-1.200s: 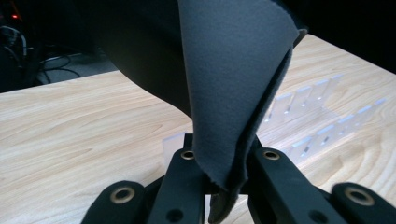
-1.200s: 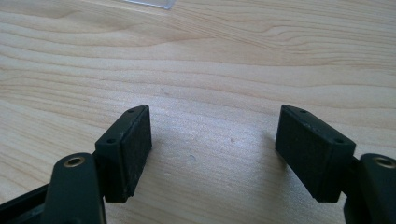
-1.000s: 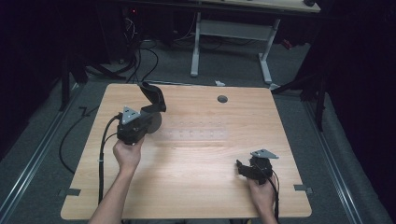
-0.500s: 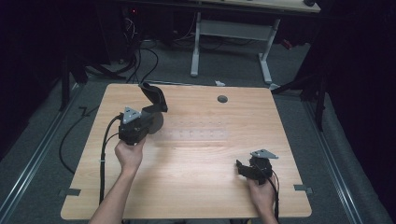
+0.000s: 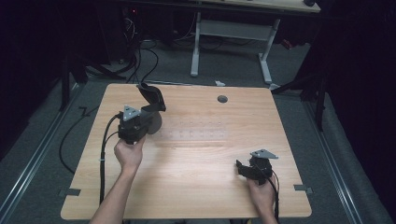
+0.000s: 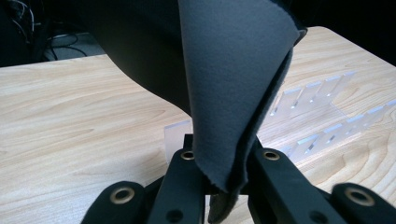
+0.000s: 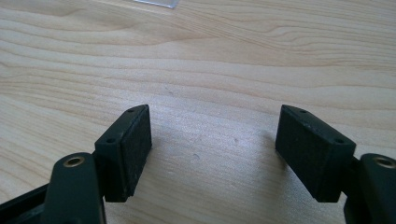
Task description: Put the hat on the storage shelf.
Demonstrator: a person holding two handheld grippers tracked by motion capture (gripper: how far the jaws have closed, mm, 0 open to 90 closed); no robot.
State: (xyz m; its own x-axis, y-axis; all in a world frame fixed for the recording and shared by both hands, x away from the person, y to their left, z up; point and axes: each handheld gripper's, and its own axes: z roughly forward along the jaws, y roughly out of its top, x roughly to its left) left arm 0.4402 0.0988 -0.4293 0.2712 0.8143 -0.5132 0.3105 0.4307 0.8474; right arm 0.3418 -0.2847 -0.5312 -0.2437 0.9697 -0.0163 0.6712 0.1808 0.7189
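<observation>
left gripper (image 6: pixel 219 186) pinching grey cloth (image 6: pixel 233 84) | right gripper (image 7: pixel 212 154) spread | risk: your cloth may slip, thin edge hold

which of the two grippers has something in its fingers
The left gripper: its fingers are shut on a folded dark grey cloth. The right gripper stands open over bare table.

There are two grippers, the left gripper (image 5: pixel 150 111) and the right gripper (image 5: pixel 243 169). There is one dark grey cloth (image 6: pixel 233 88). There is one clear plastic rack (image 5: pixel 194 136). There is one wooden desk (image 5: pixel 196 186) with one round hole (image 5: pixel 222 99).
</observation>
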